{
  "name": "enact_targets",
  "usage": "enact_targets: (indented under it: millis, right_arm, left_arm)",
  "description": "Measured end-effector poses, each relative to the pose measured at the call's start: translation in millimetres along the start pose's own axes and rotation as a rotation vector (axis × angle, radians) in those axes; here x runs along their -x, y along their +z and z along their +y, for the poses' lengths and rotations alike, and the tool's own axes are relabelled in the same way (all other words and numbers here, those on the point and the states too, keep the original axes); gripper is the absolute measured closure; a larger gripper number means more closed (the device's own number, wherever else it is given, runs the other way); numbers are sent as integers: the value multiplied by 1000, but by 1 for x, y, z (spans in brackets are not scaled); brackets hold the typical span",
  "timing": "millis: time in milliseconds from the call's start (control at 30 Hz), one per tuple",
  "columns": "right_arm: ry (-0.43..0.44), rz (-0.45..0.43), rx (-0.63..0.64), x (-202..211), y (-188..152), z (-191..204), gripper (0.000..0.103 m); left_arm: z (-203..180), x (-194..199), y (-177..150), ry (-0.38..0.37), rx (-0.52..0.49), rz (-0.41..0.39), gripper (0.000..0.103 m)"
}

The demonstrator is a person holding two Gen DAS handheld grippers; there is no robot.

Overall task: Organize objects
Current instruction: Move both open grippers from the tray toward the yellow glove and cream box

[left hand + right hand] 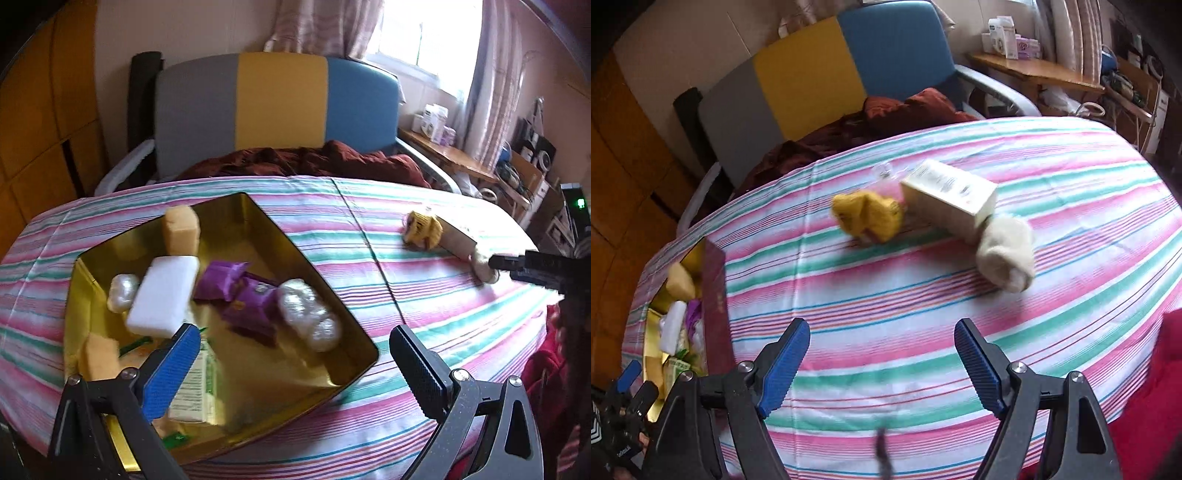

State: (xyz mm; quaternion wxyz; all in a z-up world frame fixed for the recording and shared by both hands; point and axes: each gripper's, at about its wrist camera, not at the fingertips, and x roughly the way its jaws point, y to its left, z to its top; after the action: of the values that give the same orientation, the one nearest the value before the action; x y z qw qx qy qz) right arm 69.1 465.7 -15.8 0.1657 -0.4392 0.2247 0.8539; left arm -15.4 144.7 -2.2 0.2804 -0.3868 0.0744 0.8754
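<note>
A gold tin point(354, 332) on the striped cloth holds a white block point(162, 295), purple packets point(243, 299), silvery wrapped lumps point(310, 310), yellow sponges point(181, 229) and a green-printed carton point(195, 384). My left gripper point(295, 350) hangs open over the tin's near corner, empty. In the right wrist view a yellow knitted piece point(868, 216), a cream box point(949, 195) and a rolled cream sock point(1006, 254) lie together farther back. My right gripper point(882, 341) stands open above bare cloth short of them. The tin point(714, 306) shows at the left there.
A bed or table under a pink, green and white striped cloth point(923, 314) carries everything. Behind it stand a grey, yellow and blue headboard point(280, 103) and a dark red blanket point(314, 158). A wooden shelf with boxes point(1027, 66) is at the back right. Red fabric point(1160, 398) lies at the right edge.
</note>
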Motion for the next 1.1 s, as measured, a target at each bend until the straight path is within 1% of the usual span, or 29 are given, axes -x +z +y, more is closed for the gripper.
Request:
enact_targets:
  millis: [233, 333, 467, 600, 700, 800, 867, 933, 1033, 1100]
  right_arm:
    - [-49, 2, 40, -7, 21, -13, 21]
    - [-74, 4, 59, -14, 33, -19, 21]
    - [-111, 4, 98, -24, 54, -28, 21]
    - [-134, 8, 187, -39, 73, -31, 21]
    - [-149, 23, 260, -55, 88, -31, 21]
    - [-173, 54, 333, -75, 98, -32, 20]
    - [-198, 80, 372, -87, 103, -34, 20]
    - [-215, 86, 392, -95, 108, -36, 20]
    - [-190, 88, 386, -103, 113, -42, 20]
    - [-170, 84, 379, -107, 113, -43, 20]
  left_arm:
    - [-27, -18, 10, -89, -69, 76, 0]
    - [-40, -23, 16, -127, -97, 85, 0]
    - [-53, -31, 27, -150, -108, 95, 0]
    - [-64, -45, 45, -205, -94, 111, 0]
    - [-67, -55, 55, -237, -58, 116, 0]
    - [-68, -74, 68, -285, -1, 171, 0]
    - [-71, -83, 74, -285, 9, 184, 0]
    - [-76, -89, 82, -266, -5, 171, 0]
    - [-84, -102, 93, -240, -27, 170, 0]
    - [-90, -111, 101, -239, -33, 171, 0]
